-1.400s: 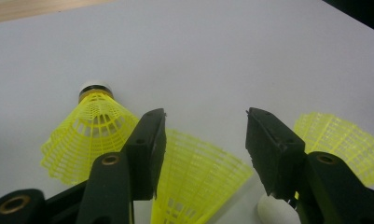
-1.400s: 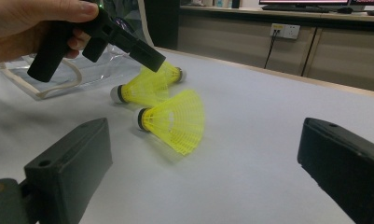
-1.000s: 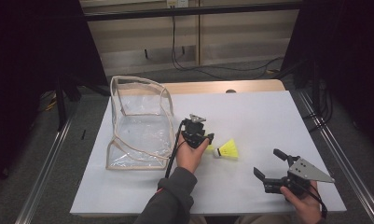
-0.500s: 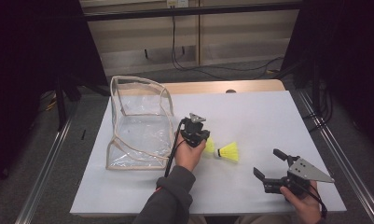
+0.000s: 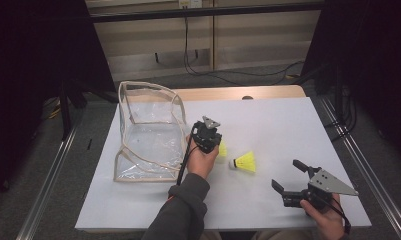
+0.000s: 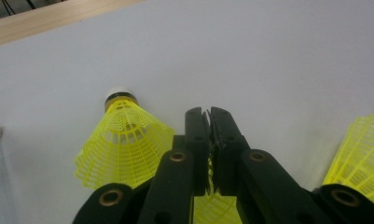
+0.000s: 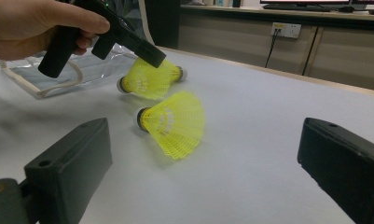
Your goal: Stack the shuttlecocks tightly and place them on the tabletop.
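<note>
My left gripper (image 6: 209, 112) points down at the white table and is shut on the mesh skirt of a yellow shuttlecock (image 6: 211, 205), whose yellow shows between the pads. A second yellow shuttlecock (image 6: 124, 140) with a white cork lies just to its left in the left gripper view. A third shuttlecock's skirt (image 6: 362, 154) shows at that view's right edge. In the high view the left gripper (image 5: 215, 150) stands mid-table over a patch of yellow (image 5: 222, 148), and a loose shuttlecock (image 5: 245, 161) lies just right of it. My right gripper (image 5: 286, 174) rests open at the front right, aimed at that shuttlecock (image 7: 173, 123).
A clear plastic zip bag (image 5: 148, 135) with a pale trim stands open on the table's left, just beside the left hand. The white table top (image 5: 288, 125) has a wooden strip along its far edge. Metal rails run along both sides of the table.
The left hand has shifted only slightly over the shuttlecocks. The loose shuttlecock and the right gripper lie where they were.
</note>
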